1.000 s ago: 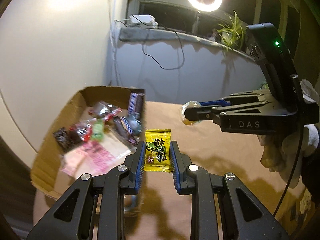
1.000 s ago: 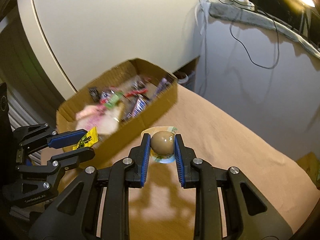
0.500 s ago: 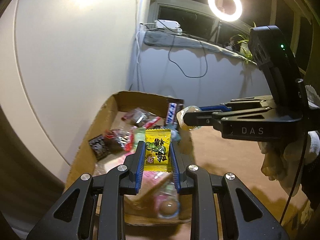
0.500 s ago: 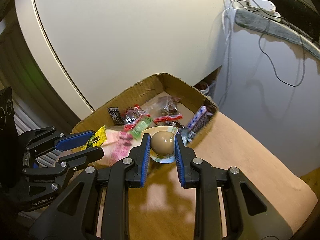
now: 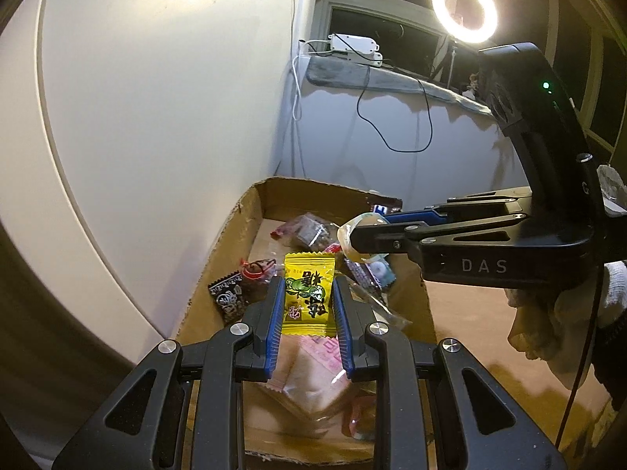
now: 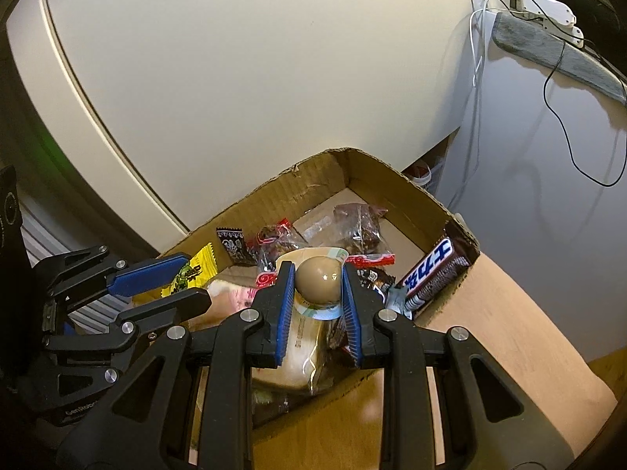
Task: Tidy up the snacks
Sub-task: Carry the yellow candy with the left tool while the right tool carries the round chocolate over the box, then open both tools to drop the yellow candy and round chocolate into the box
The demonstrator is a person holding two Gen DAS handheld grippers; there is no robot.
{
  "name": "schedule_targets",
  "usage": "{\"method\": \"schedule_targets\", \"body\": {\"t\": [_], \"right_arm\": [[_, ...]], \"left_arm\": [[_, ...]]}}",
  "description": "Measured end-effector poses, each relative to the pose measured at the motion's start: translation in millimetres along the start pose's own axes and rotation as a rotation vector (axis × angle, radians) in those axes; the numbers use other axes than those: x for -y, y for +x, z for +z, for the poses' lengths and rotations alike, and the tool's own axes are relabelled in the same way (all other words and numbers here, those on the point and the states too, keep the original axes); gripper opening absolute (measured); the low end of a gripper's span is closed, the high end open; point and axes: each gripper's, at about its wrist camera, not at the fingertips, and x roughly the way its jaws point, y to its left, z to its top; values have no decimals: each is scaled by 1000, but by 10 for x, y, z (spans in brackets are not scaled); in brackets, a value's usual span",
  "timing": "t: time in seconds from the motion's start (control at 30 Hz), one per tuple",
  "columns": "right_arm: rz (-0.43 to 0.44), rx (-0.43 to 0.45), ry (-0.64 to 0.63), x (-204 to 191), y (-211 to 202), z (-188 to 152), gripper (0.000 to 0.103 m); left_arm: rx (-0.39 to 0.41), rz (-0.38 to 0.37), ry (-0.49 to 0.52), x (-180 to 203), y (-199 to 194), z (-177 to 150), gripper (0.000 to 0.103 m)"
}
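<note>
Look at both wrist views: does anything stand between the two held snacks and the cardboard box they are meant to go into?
Nothing visible does. The yellow packet in the left gripper and the packaged egg in the right gripper both hang above the open cardboard box; below them lie only snacks already inside.

A cardboard box (image 6: 395,192) sits on the table (image 6: 509,337) at its far left, close against the wall (image 6: 254,78). In the box lie many snacks: a bread pack (image 5: 313,376) at the near end, a small sachet (image 6: 231,244) along the left wall, a bag of dark pieces (image 6: 358,227) toward the far end, and a chocolate bar (image 6: 429,272) leaning on the right wall. Above the box, the left gripper (image 5: 307,301) holds a candy packet (image 5: 307,295); to its right the right gripper (image 6: 317,282) holds what looks like an egg in a wrapper (image 6: 317,278). Far right, a window ledge (image 5: 376,78) carries a power strip (image 5: 354,45), with a ring light (image 5: 464,9) beyond.
</note>
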Motion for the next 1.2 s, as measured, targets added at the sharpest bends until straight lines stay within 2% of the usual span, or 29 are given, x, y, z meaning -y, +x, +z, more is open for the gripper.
{"method": "schedule_targets", "body": {"t": [0.83,0.9,0.93,0.97,1.0,1.07,1.13,1.2], "right_arm": [[1,-29,11,67,152,45,26],[3,-27,13,74,144,48,33],[0,-22,14,78,133,50,43],[-4,-17,15,78,123,52,50],[-8,-11,15,79,111,54,53],[-8,-8,16,77,94,62,54],[-14,-8,13,75,85,63,54],[-20,-7,15,78,77,61,55]], "left_arm": [[-16,31,-6,-1,64,10,23],[-16,34,-6,-6,60,11,24],[-16,36,-6,-9,57,11,24],[-16,37,-6,-12,57,13,28],[-15,39,-6,-13,53,11,35],[-13,43,-6,-19,45,8,43],[-11,44,-4,-19,32,7,46],[-8,48,2,-11,26,2,56]]}}
